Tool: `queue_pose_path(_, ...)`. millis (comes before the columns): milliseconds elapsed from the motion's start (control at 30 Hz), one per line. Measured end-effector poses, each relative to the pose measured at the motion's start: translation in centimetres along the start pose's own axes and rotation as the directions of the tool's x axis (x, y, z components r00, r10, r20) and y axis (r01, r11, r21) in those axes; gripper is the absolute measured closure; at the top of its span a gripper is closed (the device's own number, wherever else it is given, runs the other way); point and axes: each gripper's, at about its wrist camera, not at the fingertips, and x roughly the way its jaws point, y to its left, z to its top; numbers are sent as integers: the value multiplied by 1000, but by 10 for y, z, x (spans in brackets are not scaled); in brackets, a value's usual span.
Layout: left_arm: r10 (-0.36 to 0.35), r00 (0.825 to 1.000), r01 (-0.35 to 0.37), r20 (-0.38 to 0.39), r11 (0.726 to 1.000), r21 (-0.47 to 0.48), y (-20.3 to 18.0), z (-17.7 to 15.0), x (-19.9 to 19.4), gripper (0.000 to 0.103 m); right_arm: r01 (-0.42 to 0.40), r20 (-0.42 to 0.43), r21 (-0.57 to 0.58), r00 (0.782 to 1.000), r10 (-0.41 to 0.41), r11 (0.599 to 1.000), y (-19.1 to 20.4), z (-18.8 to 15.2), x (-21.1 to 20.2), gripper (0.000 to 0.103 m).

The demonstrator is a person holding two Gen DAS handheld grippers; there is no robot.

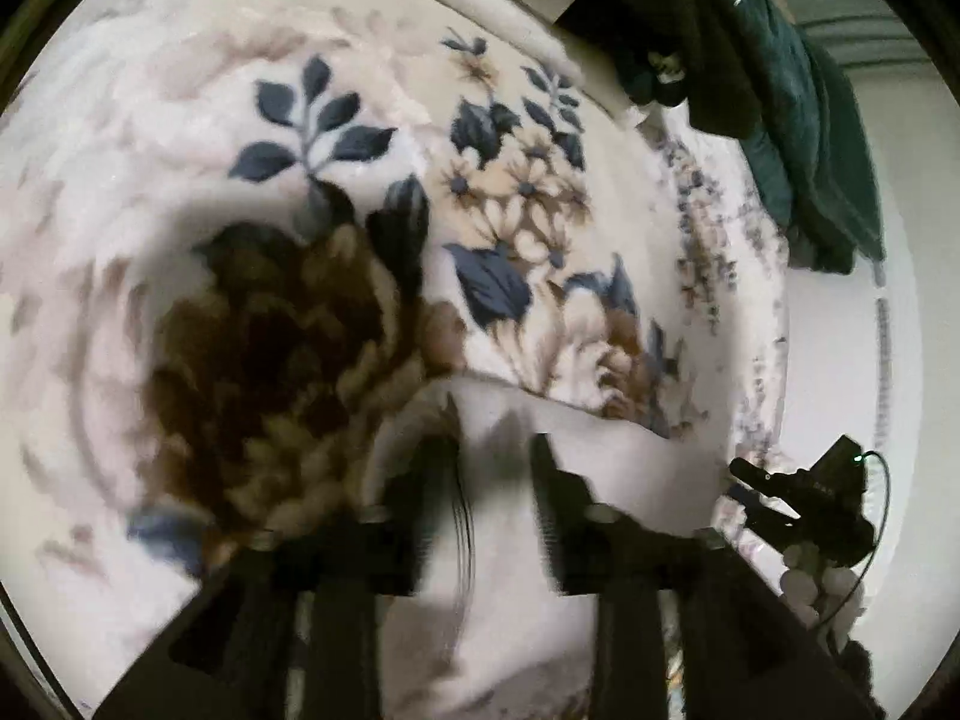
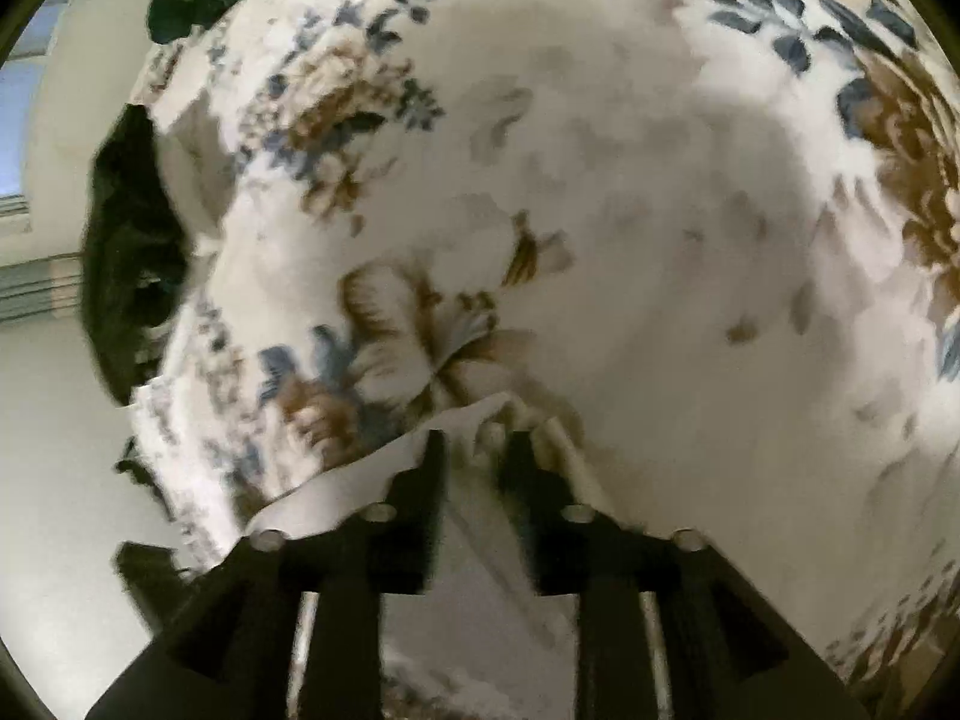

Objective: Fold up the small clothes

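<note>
A small white garment (image 1: 576, 468) lies on a floral blanket (image 1: 372, 138); its edge runs across the lower middle of the left wrist view. My left gripper (image 1: 495, 450) stands over it with its fingers apart and the cloth between them; the frame is blurred and the grip is unclear. In the right wrist view my right gripper (image 2: 474, 450) has its fingers a little apart around a bunched, pleated edge of the white garment (image 2: 354, 480). The right gripper also shows at the right edge of the left wrist view (image 1: 804, 504).
The floral blanket (image 2: 690, 180) covers the bed in both views. A dark green cloth heap (image 1: 798, 120) lies at the far corner and shows in the right wrist view (image 2: 132, 252) at the left. The bed's edge and pale floor (image 1: 840, 360) are to the right.
</note>
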Motion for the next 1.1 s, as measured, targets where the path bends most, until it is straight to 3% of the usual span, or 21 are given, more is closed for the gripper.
queue_pose_path(33, -14, 1000, 14, -5, 1000, -1, 0, -6, -2, 64, -5, 3, -8, 1000, 5, 1000, 1, -4, -4, 51)
queue_pose_path(100, -12, 999, 12, -46, 1000, -2, 3, -25, -2, 64, -15, -6, -33, 1000, 15, 999, 1, -14, -10, 50)
queue_pose_path(200, 13, 995, -12, -98, 1000, 10, 7, -50, 8, 67, 21, -113, -62, 993, -28, 998, -6, -35, 7, 50)
queue_pose_path(233, 36, 994, -35, -101, 999, 19, 7, -57, 10, 72, 33, -130, -67, 991, -42, 997, -8, -40, 12, 53)
queue_pose_path(267, 59, 995, -57, -82, 998, 27, 6, -62, 9, 80, 43, -131, -71, 990, -52, 997, -11, -45, 15, 74)
queue_pose_path(300, 67, 996, -65, -66, 997, 33, 6, -64, 6, 95, 56, -108, -65, 992, -63, 996, -14, -51, 16, 87)
queue_pose_path(367, 53, 998, -53, -18, 998, 31, 3, -66, -7, 96, 68, -63, -49, 995, -71, 997, -17, -56, 11, 100)
queue_pose_path(467, 53, 999, -54, 13, 997, 58, -2, -63, -19, 96, 138, 5, -84, 990, -139, 987, -13, -62, 0, 101)
queue_pose_path(567, 32, 999, -30, -40, 998, 46, 3, -62, -14, 91, 123, -37, -84, 991, -126, 989, -16, -61, 4, 100)
queue_pose_path(600, 38, 998, -35, -55, 998, 49, 3, -62, -14, 87, 96, -67, -81, 993, -101, 992, -18, -58, 4, 98)
queue_pose_path(633, 47, 997, -44, -55, 998, 55, 3, -62, -16, 76, 72, -80, -77, 994, -79, 994, -19, -56, 3, 89)
queue_pose_path(667, 42, 998, -39, -46, 997, 60, 4, -62, -18, 69, 40, -93, -78, 995, -47, 996, -20, -53, 1, 61)
queue_pose_path(700, 29, 999, -27, -36, 998, 60, 7, -61, -20, 53, 28, -92, -79, 995, -35, 996, -21, -52, 0, 41)
queue_pose_path(733, 9, 1000, -8, -28, 999, 50, 14, -61, -21, 39, 7, -80, -82, 997, -14, 997, -24, -50, -2, 13)
queue_pose_path(767, -3, 1000, 4, -25, 999, 33, 21, -60, -19, 35, -30, -73, -88, 997, 23, 996, -28, -48, -2, 8)
queue_pose_path(900, -92, 995, 89, -32, 993, -72, 58, -53, 2, 35, -142, -175, -88, 977, 125, 986, -45, -42, 27, 8)
queue_pose_path(1000, -239, 971, 235, -12, 964, -122, 70, -47, 19, 35, -194, -263, -90, 951, 165, 977, -61, -43, 60, 8)
queue_pose_path(1100, -326, 945, 323, 6, 935, -148, 71, -42, 28, 34, -245, -278, -88, 937, 212, 966, -62, -42, 69, 4)
